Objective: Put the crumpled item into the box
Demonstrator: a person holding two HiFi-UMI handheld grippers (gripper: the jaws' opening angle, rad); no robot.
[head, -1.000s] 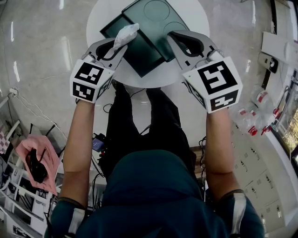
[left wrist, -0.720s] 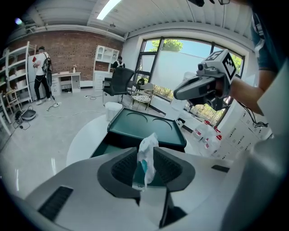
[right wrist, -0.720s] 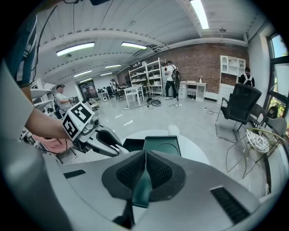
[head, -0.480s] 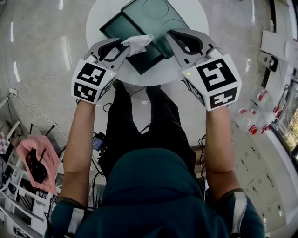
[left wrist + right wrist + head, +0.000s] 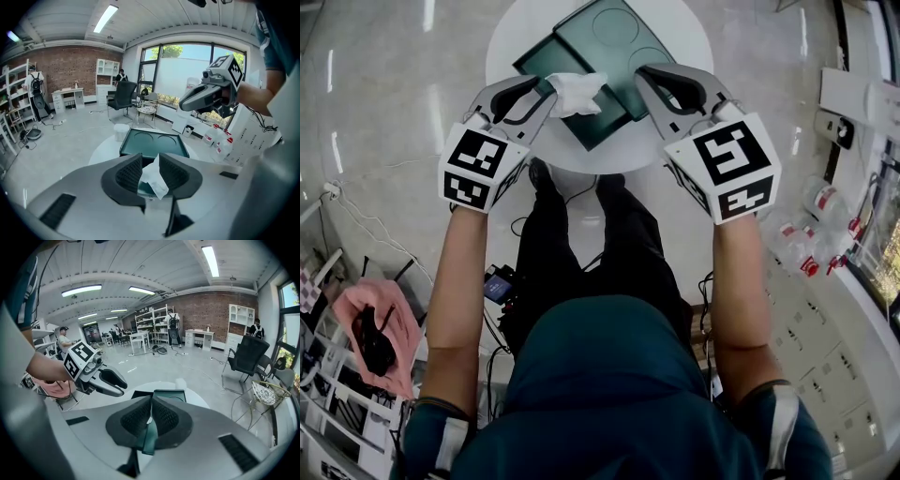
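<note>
A round white worktop carries a dark green box, which lies open. The part of the box farther from the person is a flat panel with two round dents.

The left claw is clamped on the crumpled item, a white tissue. In the head view the tissue overlaps the box's near left part. In the left gripper view the tissue bulges out between the two ribbed pads, with the box just beyond it. From these views it cannot be told whether the tissue touches the box or hangs above it.

The right claw sits at the box's near right side. In the right gripper view its pads are pressed together on a thin dark green edge of the box, and the rest of the box shows past the tips. The left claw also shows in this view, to the left of the box.

The two claws stand apart from each other, one on each side of the box's near corner.

Away from the box, low at the left of the head view, a pink cloth lies among white racks. To the right of the box, red-capped plastic bottles stand on the floor.
</note>
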